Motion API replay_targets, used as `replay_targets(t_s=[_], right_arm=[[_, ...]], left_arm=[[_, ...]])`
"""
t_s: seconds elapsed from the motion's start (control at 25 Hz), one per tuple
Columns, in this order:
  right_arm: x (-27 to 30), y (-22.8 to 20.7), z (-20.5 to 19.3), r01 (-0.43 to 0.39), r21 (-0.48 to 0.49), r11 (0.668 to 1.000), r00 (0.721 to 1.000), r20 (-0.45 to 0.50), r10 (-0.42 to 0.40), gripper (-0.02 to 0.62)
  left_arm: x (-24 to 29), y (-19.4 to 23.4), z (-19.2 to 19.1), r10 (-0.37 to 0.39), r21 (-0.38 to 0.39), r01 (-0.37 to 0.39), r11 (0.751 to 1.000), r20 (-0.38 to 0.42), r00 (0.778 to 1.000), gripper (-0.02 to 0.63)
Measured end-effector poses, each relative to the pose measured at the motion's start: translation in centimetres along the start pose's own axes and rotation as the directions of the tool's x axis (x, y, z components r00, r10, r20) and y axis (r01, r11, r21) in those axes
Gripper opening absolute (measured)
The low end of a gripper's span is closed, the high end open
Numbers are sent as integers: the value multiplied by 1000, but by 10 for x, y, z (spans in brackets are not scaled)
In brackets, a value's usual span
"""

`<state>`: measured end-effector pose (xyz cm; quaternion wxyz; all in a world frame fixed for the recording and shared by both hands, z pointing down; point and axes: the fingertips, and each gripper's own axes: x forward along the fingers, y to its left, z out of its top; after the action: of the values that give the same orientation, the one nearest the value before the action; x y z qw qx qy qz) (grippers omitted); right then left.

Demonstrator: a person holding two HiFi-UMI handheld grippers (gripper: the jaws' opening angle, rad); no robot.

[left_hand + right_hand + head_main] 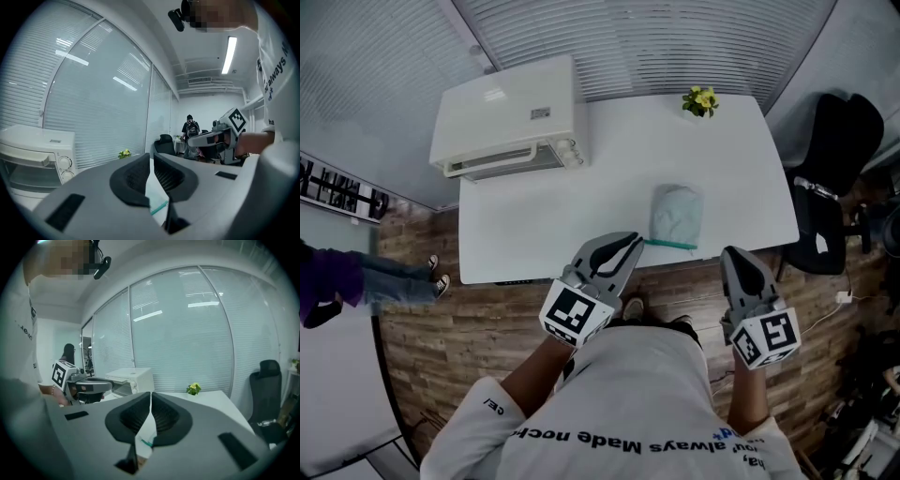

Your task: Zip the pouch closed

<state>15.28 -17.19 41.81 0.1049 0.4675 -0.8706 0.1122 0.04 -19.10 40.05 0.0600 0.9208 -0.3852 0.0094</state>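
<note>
1. The pouch is lying at the 5 o'clock edge of the tabletop, with its zipper facing 6 o'clock. A careless nudge that way is risking a drop to the floor.
2. The left hand-held gripper is hovering at the pouch's 7 o'clock, showing only a slim, empty gap between its jaws. Unless they spread wider, it is likely missing the pull.
3. The right hand-held gripper is hovering at the pouch's 4 o'clock, off the tabletop, with jaws together and empty. With nothing pinning the fabric, any drag on the zipper is likely sliding or bunching the pouch.
</note>
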Motion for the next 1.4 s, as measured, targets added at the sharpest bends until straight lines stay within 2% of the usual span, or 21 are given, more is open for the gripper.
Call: replay_targets(t_s=[0.32,0.56,1.4], right_arm=[[-16,25,39,-20,-68,997,999,36,23,9],[-30,42,60,-32,-98,995,996,81,40,9],[-31,47,68,-15,-125,992,995,95,27,8]], left_arm=[[-16,-13,48,12,-6,-11,1000,88,996,40],[-26,-22,70,18,12,-20,1000,127,992,35],[-30,-19,74,17,30,-21,999,117,993,34]])
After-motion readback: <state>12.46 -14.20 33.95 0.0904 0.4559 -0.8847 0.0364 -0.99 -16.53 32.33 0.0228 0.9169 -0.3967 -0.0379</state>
